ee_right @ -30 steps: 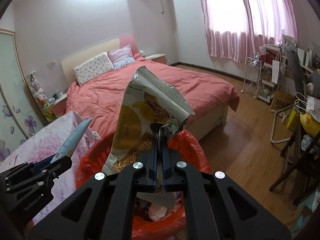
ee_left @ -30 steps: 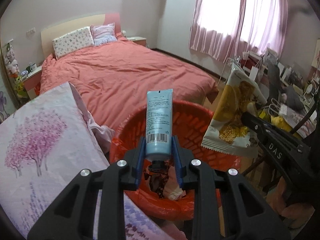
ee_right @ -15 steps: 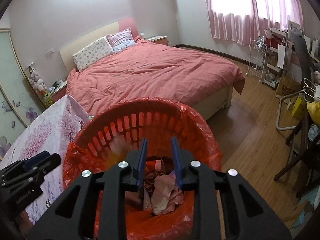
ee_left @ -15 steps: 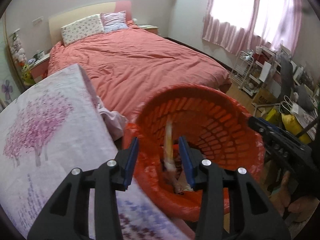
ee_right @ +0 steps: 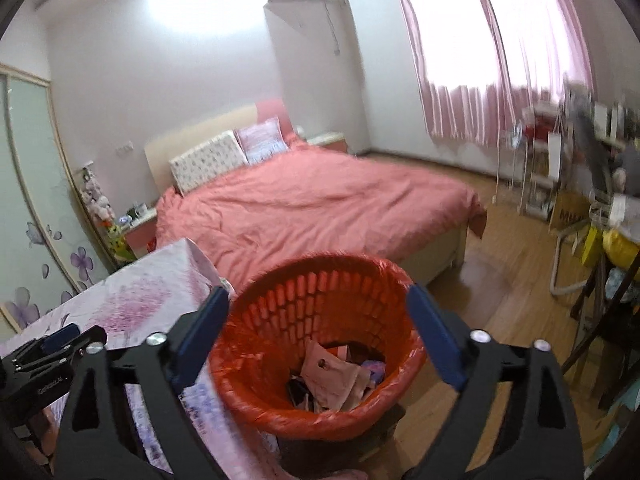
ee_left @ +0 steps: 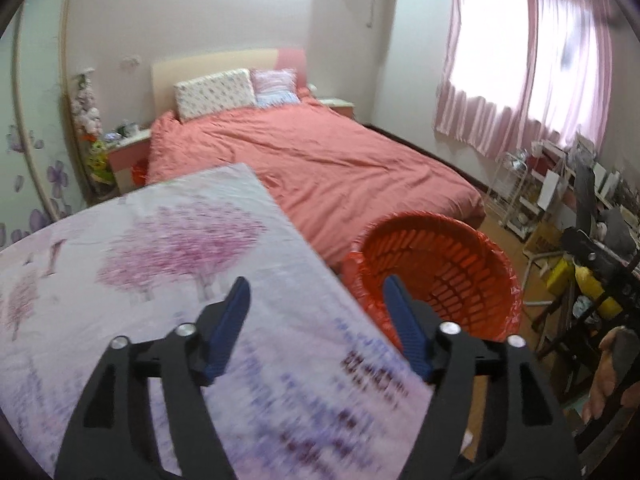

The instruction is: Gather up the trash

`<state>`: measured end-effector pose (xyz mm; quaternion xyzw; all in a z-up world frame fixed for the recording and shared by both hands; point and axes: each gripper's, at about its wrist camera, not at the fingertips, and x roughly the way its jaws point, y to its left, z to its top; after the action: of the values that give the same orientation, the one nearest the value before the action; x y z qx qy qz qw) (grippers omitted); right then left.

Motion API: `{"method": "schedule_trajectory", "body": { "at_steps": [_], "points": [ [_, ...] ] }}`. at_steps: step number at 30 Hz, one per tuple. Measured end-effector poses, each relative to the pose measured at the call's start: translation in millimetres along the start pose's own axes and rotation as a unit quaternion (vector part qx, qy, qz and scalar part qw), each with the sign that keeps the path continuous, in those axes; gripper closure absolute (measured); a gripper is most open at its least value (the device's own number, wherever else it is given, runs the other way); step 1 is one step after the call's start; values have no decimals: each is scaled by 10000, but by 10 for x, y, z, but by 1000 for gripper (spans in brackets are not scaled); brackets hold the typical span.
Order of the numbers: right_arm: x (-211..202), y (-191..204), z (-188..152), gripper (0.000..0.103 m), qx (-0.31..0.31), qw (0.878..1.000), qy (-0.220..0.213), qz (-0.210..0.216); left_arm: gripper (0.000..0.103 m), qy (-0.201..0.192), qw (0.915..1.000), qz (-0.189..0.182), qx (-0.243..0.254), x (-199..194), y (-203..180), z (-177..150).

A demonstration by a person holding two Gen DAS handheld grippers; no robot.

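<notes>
Orange-red plastic, latticed and lined with a bag of the same colour, makes up the trash basket, which stands on the wooden floor just beside the bench and in front of the foot of the bed. Crumpled wrappers and paper scraps lie in the bottom of the basket, seen from the right wrist.

Above the basket hangs the right gripper, its jaws spread wide and released, with nothing between the blue pads; the basket's mouth fills the gap between them. To the left of the basket, over the bench's cloth printed with pink trees, the left gripper also has its jaws released and holds nothing; one blue pad sits over the cloth, the other near the basket's rim. From the right wrist the left gripper's black body shows beside the basket, over the bench. Beyond the basket, pink curtains cover the window, and cluttered shelves stand to the basket's right.
</notes>
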<state>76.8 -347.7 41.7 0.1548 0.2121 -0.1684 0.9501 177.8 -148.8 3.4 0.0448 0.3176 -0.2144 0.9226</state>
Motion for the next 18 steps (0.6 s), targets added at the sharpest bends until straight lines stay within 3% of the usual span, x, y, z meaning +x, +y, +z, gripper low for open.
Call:
{"method": "schedule_trajectory", "body": {
  "at_steps": [2,6,12,18],
  "points": [
    [-194,160,-37,2,-233,9994,-231,-52,18,-157,9998,112,-66,-250,97,-82],
    [-550,474,-185,2,-790,9948,-607,-219,4,-460,9983,338,-87,-702,257,-308],
    [-915,750,-496,2,-1195,9889,-815,-338,4,-757,9944,720,-131,-1221,393,-696],
    [-1118,792,-638,2,-910,9914,-846,-419,4,-837,9897,1099,-380,-1499,479,-1046]
  ]
}}
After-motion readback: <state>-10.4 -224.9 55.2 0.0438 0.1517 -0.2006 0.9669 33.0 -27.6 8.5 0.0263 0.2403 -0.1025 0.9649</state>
